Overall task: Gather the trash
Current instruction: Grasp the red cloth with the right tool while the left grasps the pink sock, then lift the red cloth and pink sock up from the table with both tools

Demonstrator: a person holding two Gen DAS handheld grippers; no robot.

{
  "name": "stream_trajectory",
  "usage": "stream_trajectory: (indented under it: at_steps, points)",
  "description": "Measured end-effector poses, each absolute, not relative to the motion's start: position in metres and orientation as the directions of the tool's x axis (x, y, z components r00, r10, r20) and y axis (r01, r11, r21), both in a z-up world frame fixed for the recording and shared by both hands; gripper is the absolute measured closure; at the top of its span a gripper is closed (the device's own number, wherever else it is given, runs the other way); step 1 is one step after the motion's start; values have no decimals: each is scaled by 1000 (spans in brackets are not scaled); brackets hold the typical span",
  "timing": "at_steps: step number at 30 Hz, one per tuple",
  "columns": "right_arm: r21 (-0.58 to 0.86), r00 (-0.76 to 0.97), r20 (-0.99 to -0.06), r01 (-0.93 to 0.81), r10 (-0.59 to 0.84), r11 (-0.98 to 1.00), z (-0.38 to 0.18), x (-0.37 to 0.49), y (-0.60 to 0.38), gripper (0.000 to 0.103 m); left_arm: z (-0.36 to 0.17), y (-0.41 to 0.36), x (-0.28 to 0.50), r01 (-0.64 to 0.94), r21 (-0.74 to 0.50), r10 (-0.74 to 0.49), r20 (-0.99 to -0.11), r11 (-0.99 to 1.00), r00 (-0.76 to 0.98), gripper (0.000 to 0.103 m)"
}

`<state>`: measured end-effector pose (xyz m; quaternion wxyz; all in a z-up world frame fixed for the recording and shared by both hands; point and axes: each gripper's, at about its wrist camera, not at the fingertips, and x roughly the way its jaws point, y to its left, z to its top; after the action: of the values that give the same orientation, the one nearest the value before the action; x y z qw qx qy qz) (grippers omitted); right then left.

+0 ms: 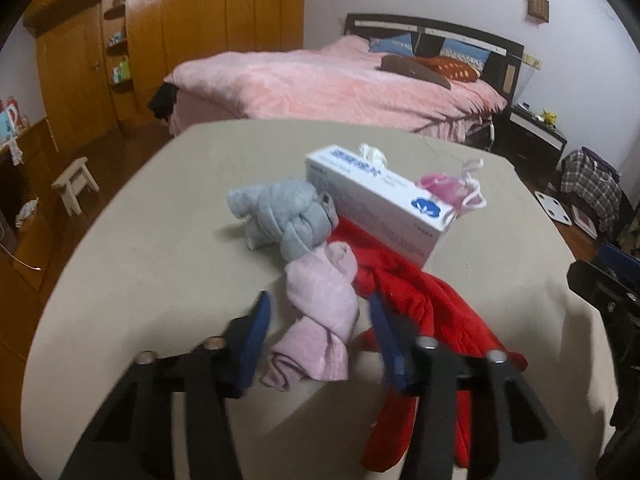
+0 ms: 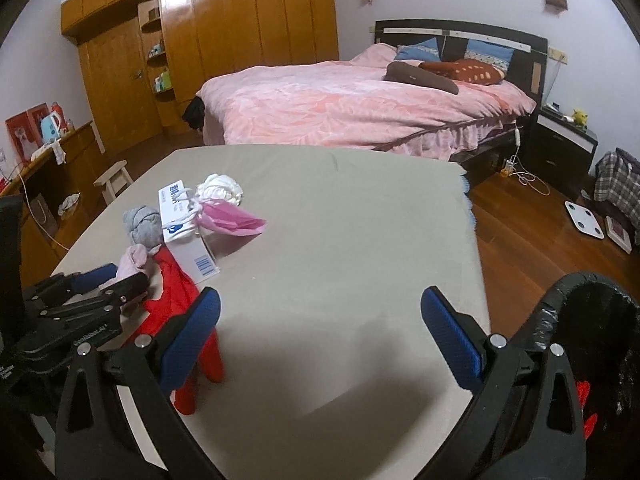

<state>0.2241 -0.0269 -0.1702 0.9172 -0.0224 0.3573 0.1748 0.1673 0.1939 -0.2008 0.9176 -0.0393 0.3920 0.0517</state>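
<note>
On the beige table (image 1: 160, 240) lie a pale pink cloth (image 1: 320, 312), a grey knotted cloth (image 1: 284, 212), a red garment (image 1: 432, 320), a white tissue box (image 1: 376, 196), a pink face mask (image 1: 452, 188) and a white crumpled tissue (image 1: 374, 153). My left gripper (image 1: 318, 312) is open, its blue pads on either side of the pink cloth. My right gripper (image 2: 320, 316) is open and empty over the bare table (image 2: 340, 240), right of the pile. The right wrist view shows the mask (image 2: 232, 220), tissue (image 2: 220, 190), box (image 2: 188, 240) and left gripper (image 2: 108, 280).
A black-lined trash bin (image 2: 600, 344) stands at the table's right front corner. A pink bed (image 2: 360, 104) lies beyond the table, a wooden wardrobe (image 2: 220, 40) to the left, a small stool (image 2: 114, 180) and a scale (image 2: 586, 220) on the wooden floor.
</note>
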Motion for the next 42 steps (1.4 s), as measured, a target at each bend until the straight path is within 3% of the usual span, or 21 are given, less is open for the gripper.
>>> stream_trajectory:
  at_steps: [5,21,30,33,35,37,38,42]
  points:
    - [82,677,-666,-349,312,933,-171,226,-19,5,-201,196,164,-116,-61,37,-721,991,692,72]
    - [133,609,-681,-443,407,887,-177,226,49,5,-180,241,135,-224,-12,157,-679,974,717,72]
    - [130,563,-735,-428,377,894,-195,230,80,7,-183,262,128,-255,-10,183,-672,967,718,72]
    - [130,532,-757,-445,379,886,-201,231,87,29,-185,266,125,-263,-20,182,-671,965,719,72]
    - [140,508,-772,-450,381,882,-205,231,89,34,-185,268,124,-266,-26,181,-673,964,718,72]
    - [154,486,-783,-453,388,878,-208,230,92,48,-186,269,124,-266,-27,179,-672,964,718,72]
    - [151,486,-783,-457,388,877,-208,228,93,50,-186,269,124,-264,-26,179,-672,964,718,72]
    - [177,458,-784,-482,420,858,-210,222,95,81,-186,266,124,-256,-28,171,-676,966,717,72]
